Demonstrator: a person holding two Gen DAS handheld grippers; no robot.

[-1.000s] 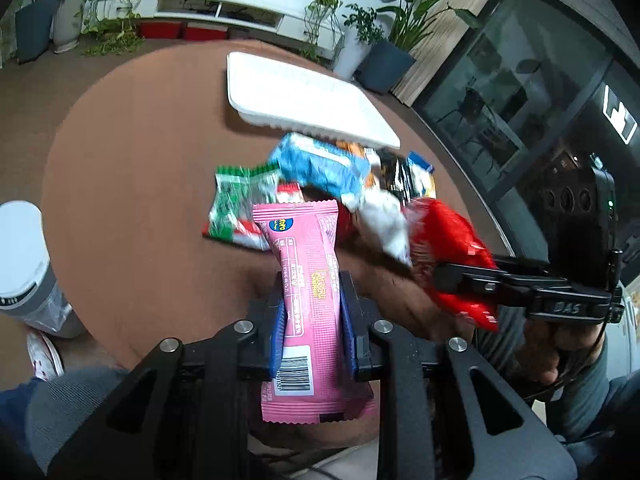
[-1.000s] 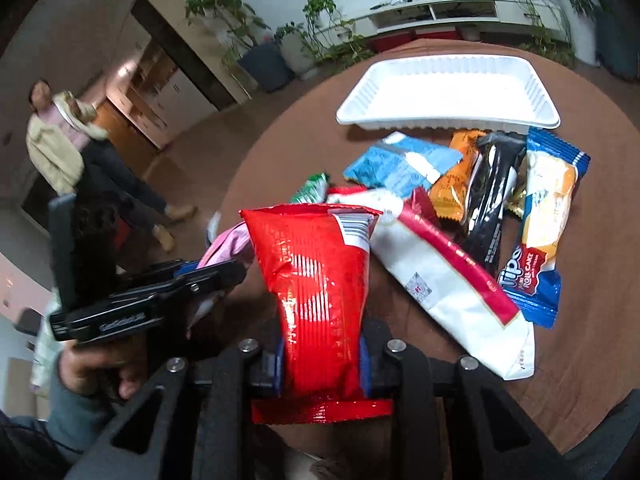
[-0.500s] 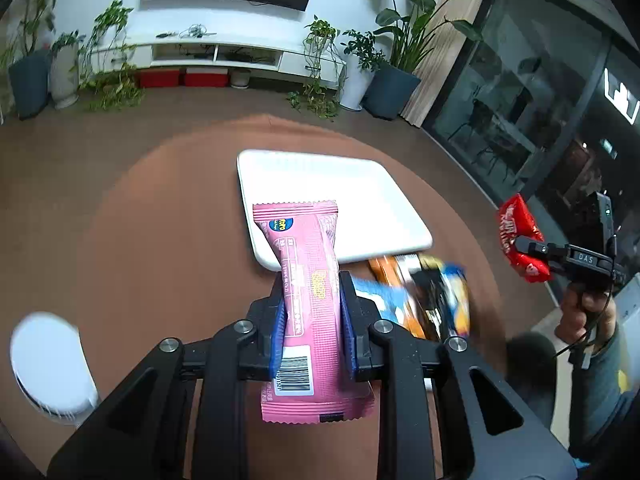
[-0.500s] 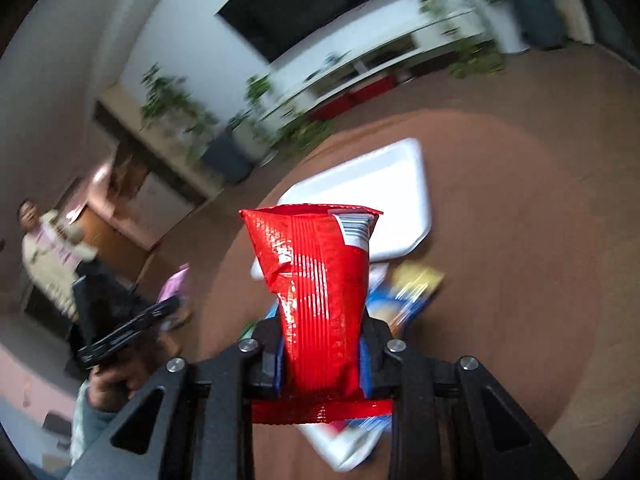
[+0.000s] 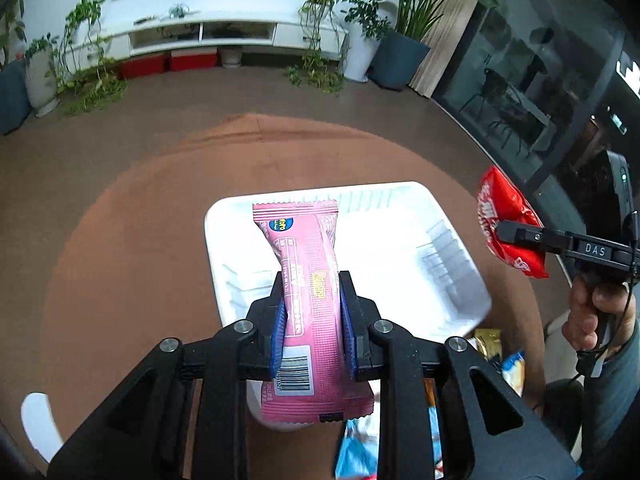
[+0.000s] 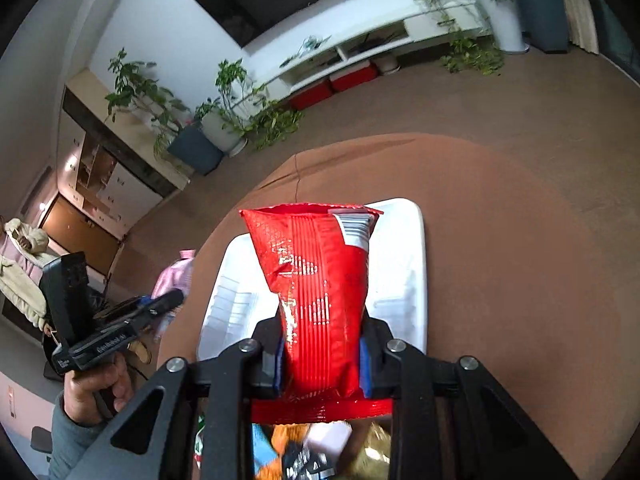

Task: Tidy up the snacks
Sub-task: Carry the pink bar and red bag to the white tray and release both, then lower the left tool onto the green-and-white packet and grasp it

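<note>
Table [image 5: 140,240]: round, under everything else.
Tray [image 5: 400,240]: on the table, toward its far side.
Loose snacks [image 5: 500,360]: on the table at the near side of the tray, partly hidden under both grippers.
Left gripper [image 5: 312,308]: above the tray's near left part, clamped on the wafer pack [image 5: 308,280], which reaches forward over the tray.
Right gripper [image 6: 324,352]: above the tray's near edge, clamped on the chip bag [image 6: 316,280], standing upright.
In the left view: the chip bag [image 5: 508,224] hangs right of the tray.
</note>
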